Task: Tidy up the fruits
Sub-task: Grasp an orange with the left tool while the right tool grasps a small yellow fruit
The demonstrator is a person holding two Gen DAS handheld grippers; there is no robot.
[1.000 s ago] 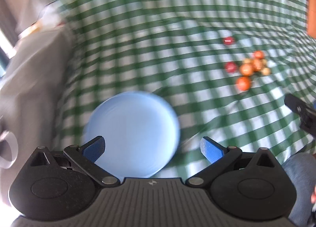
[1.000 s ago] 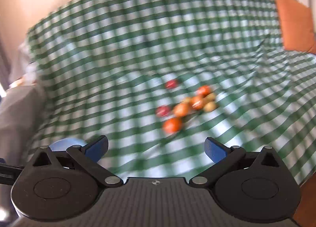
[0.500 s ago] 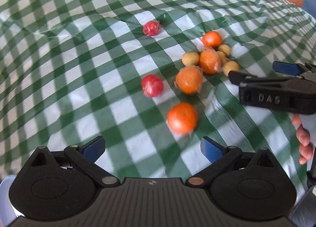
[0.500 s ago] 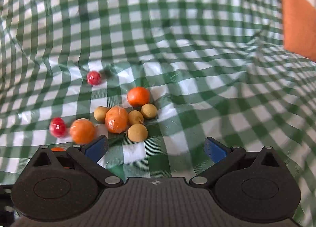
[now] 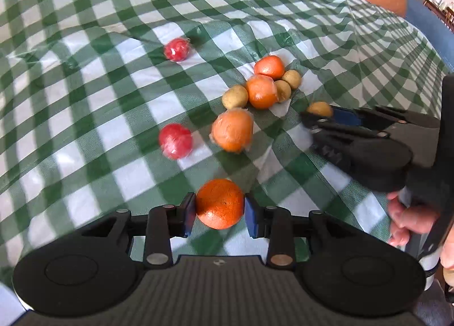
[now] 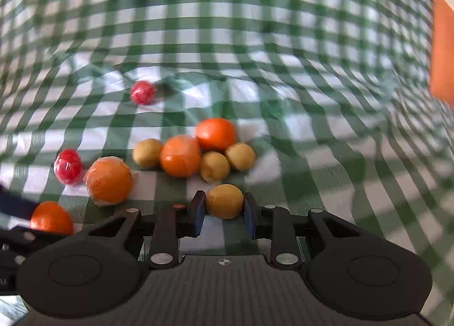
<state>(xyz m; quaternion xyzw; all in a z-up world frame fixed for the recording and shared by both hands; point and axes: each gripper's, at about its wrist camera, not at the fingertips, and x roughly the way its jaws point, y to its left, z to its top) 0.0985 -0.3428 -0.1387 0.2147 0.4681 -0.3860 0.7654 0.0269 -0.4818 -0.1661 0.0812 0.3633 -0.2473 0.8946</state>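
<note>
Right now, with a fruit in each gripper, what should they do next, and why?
Probably finish squeezing, then lift both a little. The left gripper is closing on an orange and the right gripper on a small yellow fruit, both low over the checked cloth.

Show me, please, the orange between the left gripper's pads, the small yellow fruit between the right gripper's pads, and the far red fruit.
orange (image 5: 220,203), left wrist view, middle of its skin.
small yellow fruit (image 6: 224,201), right wrist view, its front face.
far red fruit (image 5: 176,49), left wrist view, centre of its wrapped surface.
</note>
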